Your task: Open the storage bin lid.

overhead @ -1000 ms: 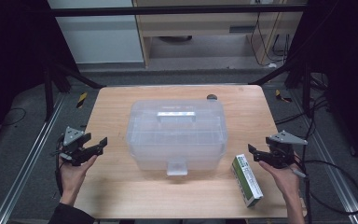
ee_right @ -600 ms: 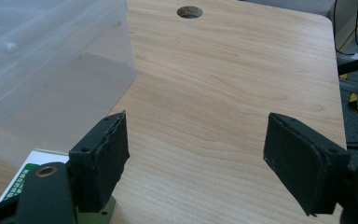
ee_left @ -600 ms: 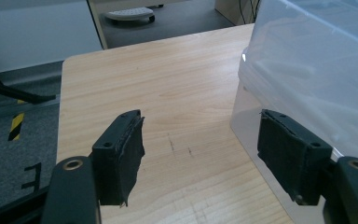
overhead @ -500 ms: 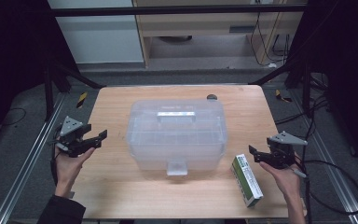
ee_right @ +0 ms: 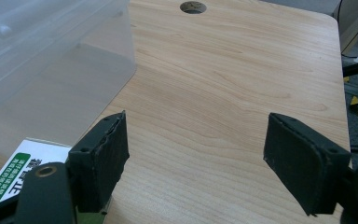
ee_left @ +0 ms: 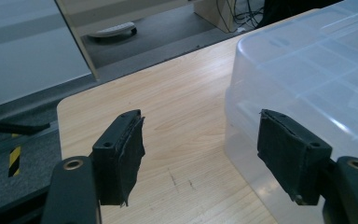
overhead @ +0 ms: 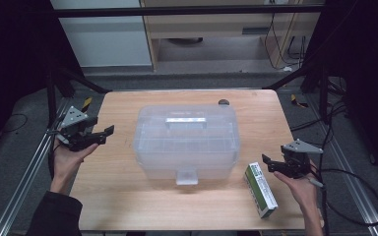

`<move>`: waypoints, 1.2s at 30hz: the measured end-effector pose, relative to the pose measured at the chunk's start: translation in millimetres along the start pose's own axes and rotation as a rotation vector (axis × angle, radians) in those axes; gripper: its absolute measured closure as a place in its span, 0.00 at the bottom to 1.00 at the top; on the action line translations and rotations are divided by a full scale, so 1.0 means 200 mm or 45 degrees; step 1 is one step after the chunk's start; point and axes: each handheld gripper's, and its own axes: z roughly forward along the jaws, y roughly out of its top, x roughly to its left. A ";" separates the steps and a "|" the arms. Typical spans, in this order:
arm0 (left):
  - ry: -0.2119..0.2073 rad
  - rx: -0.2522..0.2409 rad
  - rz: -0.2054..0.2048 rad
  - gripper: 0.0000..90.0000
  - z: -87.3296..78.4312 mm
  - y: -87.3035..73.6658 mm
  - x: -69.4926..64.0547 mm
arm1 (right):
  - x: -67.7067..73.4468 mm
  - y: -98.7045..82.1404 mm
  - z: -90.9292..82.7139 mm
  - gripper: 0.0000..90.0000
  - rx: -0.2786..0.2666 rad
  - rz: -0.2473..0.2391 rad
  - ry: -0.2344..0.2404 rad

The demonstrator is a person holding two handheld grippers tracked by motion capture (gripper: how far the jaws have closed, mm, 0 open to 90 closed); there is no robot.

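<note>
A clear plastic lidded box (overhead: 187,140) with a top handle and a front latch stands in the middle of the wooden table (overhead: 128,105). My left gripper (overhead: 106,133) hovers open at the table's left edge, its jaws pointing at the box (ee_left: 307,79), empty. A green and white carton (overhead: 261,189) lies flat at the front right, beside the box. My right gripper (overhead: 268,163) is open just right of the carton (ee_right: 9,172), above it, with nothing between its fingers.
A round cable hole (overhead: 223,102) sits near the table's far edge, also seen in the right gripper view (ee_right: 193,7). Metal rails run along both sides of the table. Cables trail on the floor at right. Cabinets stand beyond the far edge.
My left gripper has moved up and away from me along the left edge, staying open. The right gripper has held its place.
</note>
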 end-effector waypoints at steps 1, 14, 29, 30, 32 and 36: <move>-0.003 0.002 0.014 0.34 0.00 0.01 0.00 | 0.00 0.00 0.00 0.25 0.000 -0.002 -0.002; -0.045 0.035 0.129 0.34 0.00 0.12 -0.02 | 0.00 0.00 0.01 0.24 0.015 -0.012 -0.003; -0.140 0.081 0.250 0.34 0.01 0.20 -0.07 | 0.00 -0.01 0.02 0.24 0.025 -0.032 -0.006; -0.144 0.082 0.264 0.34 0.01 0.21 -0.08 | 0.00 -0.01 0.02 0.24 0.025 -0.033 -0.007; -0.160 0.090 0.288 0.34 0.01 0.23 -0.09 | 0.00 -0.01 0.02 0.24 0.025 -0.034 -0.005; -0.185 0.089 0.317 0.34 0.01 0.27 -0.12 | 0.00 -0.01 0.02 0.24 0.029 -0.030 -0.006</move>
